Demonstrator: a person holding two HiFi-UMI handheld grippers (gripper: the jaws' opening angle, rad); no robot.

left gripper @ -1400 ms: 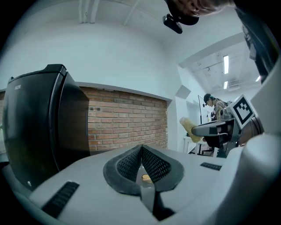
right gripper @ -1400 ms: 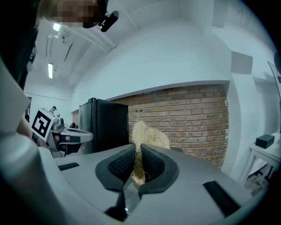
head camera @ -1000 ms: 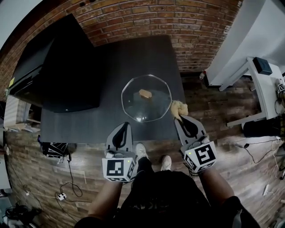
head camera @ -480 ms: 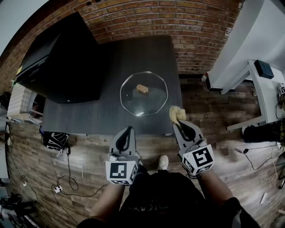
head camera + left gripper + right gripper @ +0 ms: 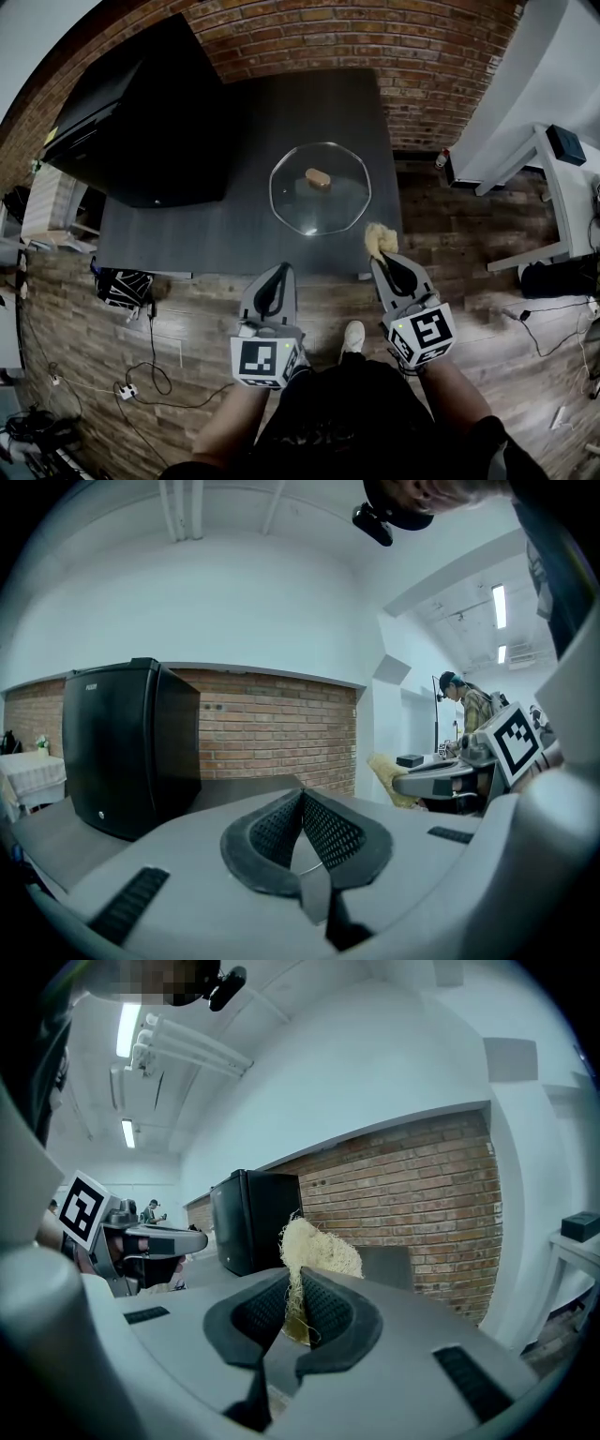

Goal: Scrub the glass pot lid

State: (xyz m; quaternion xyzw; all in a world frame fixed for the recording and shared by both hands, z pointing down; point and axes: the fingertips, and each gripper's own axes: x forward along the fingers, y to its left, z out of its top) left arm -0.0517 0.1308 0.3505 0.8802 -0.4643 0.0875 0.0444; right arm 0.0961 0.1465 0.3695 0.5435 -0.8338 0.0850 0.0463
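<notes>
Since the frame half a second back, the glass pot lid sits further right and a little higher in the head view. Both grippers have drifted right with it. The gap between the lid's rim and the scrubber has narrowed.

Lid: it lies flat on the dark table, centre of the head view, its tan knob uppermost. It is above both grippers in the frame and between neither pair of jaws.

Left gripper: its own view shows the ribbed pads pressed together at their tips with nothing between them. In the head view its tip is at the table's near edge, lower left of the lid and clearly apart from it.

Right gripper: the jaws are clamped on a pale, fibrous scrubber. In the right gripper view the strands are pinched between the pads and the tuft stands up beyond the tips. In the head view the tuft is just beside the lid's lower-right rim. We cannot tell whether it touches the glass.

Surroundings: a black cabinet stands on the table at upper left of the head view. A brick wall runs across the top. Wooden floor fills the lower part, under the grippers' bodies.
</notes>
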